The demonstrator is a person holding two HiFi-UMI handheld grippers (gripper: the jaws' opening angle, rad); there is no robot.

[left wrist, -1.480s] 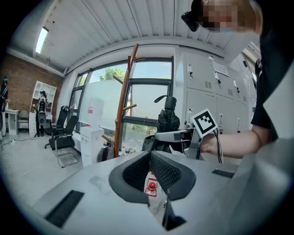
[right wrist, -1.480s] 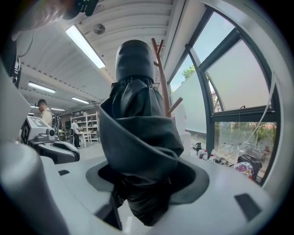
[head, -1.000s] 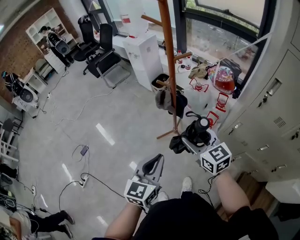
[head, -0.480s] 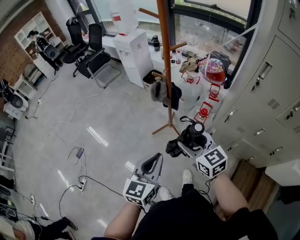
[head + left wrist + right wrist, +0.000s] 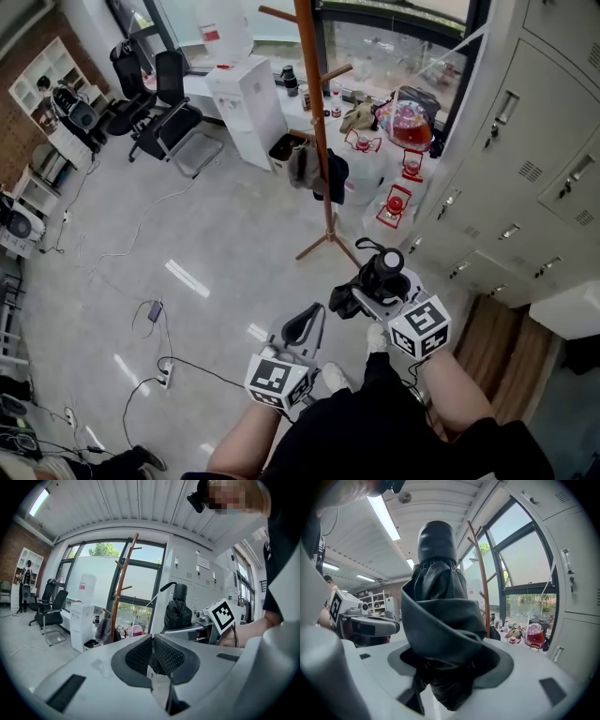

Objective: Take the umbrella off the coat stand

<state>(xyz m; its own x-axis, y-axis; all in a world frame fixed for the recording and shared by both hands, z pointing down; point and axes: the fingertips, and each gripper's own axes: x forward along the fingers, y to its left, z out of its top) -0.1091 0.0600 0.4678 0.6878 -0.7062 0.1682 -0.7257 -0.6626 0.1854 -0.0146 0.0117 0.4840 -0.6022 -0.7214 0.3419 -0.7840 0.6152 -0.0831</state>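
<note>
Head view: a person looks steeply down at a grey tiled floor (image 5: 216, 234). The right gripper (image 5: 373, 286) carries a folded black umbrella (image 5: 382, 270), its round cap and strap loop pointing away from the person. The brown wooden coat stand (image 5: 317, 122) rises beyond it, with dark garments (image 5: 317, 171) on a low peg. The umbrella is clear of the stand, near its feet but not touching them. The left gripper (image 5: 305, 328) sits lower and nearer the person. Compared with a second ago, the stand has slid toward the upper left, and the grey lockers (image 5: 525, 187) fill more of the right side. The umbrella keeps its place in the right gripper. The person seems to be moving off with it.

Left gripper view: the ribbed fingers (image 5: 140, 654) are clenched together with nothing between them. Beyond them stand the coat stand (image 5: 123, 588) and a white water dispenser (image 5: 82, 620). The umbrella (image 5: 177, 609) stands upright in the other gripper.

Right gripper view: the umbrella (image 5: 438, 616) fills the middle, and the fingers (image 5: 499, 665) are grasping its bundled fabric on both sides. The coat stand (image 5: 483, 583) stands well behind it.

Judged from this, the umbrella is already off the stand, so the task looks all but done.
</note>
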